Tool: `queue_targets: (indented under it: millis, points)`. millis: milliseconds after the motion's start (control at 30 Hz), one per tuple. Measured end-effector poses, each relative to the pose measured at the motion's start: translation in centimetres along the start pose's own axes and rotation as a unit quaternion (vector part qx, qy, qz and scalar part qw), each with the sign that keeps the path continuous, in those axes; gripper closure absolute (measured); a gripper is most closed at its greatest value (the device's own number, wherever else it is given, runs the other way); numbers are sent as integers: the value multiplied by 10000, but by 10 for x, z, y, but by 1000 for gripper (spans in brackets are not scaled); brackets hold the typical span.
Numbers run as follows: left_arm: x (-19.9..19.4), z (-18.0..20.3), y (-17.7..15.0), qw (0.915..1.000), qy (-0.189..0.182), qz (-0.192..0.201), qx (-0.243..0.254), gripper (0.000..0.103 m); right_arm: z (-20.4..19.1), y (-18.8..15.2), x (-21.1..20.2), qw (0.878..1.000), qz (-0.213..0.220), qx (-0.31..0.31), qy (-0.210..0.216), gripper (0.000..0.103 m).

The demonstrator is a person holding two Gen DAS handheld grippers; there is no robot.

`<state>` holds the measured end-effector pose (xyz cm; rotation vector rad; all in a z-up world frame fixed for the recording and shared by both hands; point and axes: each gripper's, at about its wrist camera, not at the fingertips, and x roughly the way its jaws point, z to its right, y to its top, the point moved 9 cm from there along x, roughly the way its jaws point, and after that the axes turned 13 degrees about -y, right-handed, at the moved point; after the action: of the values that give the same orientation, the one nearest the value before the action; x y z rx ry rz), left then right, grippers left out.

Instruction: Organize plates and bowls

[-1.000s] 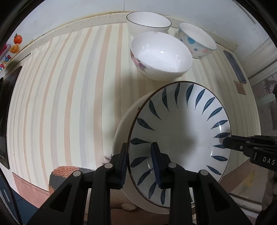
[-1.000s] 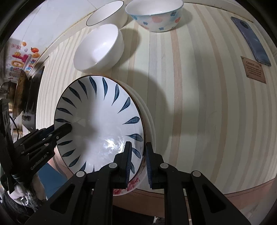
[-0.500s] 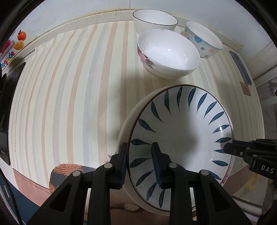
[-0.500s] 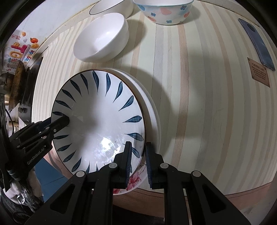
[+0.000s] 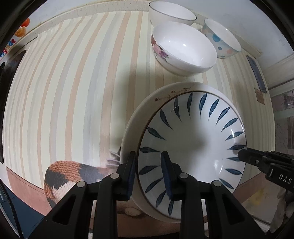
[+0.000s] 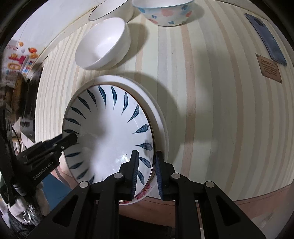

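Note:
A white plate with blue leaf marks (image 5: pixel 191 139) (image 6: pixel 108 132) rests nested in a larger white plate (image 5: pixel 136 117) (image 6: pixel 159 121) near the table's front edge. My left gripper (image 5: pixel 149 174) is shut on the blue-leaf plate's left rim. My right gripper (image 6: pixel 146 171) is shut on its right rim, also seen in the left wrist view (image 5: pixel 244 156). Three bowls stand behind: a white floral bowl (image 5: pixel 183 47) (image 6: pixel 102 44), a plain white bowl (image 5: pixel 170 14) (image 6: pixel 112 11) and a spotted bowl (image 5: pixel 220 38) (image 6: pixel 165 11).
The striped tablecloth (image 5: pixel 73 92) covers the table. A dark phone (image 6: pixel 266 38) and a brown label (image 6: pixel 270 68) lie at the right. A knitted orange and black sleeve (image 5: pixel 64 174) shows at the front left edge.
Both grippers have lowered the blue-leaf plate toward the table and onto the larger white plate. The bowls look closer in both views.

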<state>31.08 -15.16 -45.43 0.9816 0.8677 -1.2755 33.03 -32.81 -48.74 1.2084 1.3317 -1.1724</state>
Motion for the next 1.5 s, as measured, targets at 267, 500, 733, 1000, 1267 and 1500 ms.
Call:
queue_targets:
  millis: [267,500,733,1000,1267,1500]
  points:
    - [-21,0,0,10000,17,-9,-43,78,-1,3,-18,9997,203,127,-47,82]
    - [-68,15,-12,9993,-86,279,234,78,-12,-16,-65,9980,609,122,-103,79]
    - [-132,38,-38,9950,-249,751,607,78,-29,-59,-135,9933,1139,206,7,65]
    - [-183,49,-66,9905,-434,1024,813,72,-46,-120,-187,9879,1516,329,-34,45]
    - [-207,53,-94,9871,-459,1083,1090,72,-62,-163,-207,9855,1622,493,108,45]
    - [-197,46,-77,9881,-421,1137,942,72,-49,-144,-197,9834,1567,835,367,45]
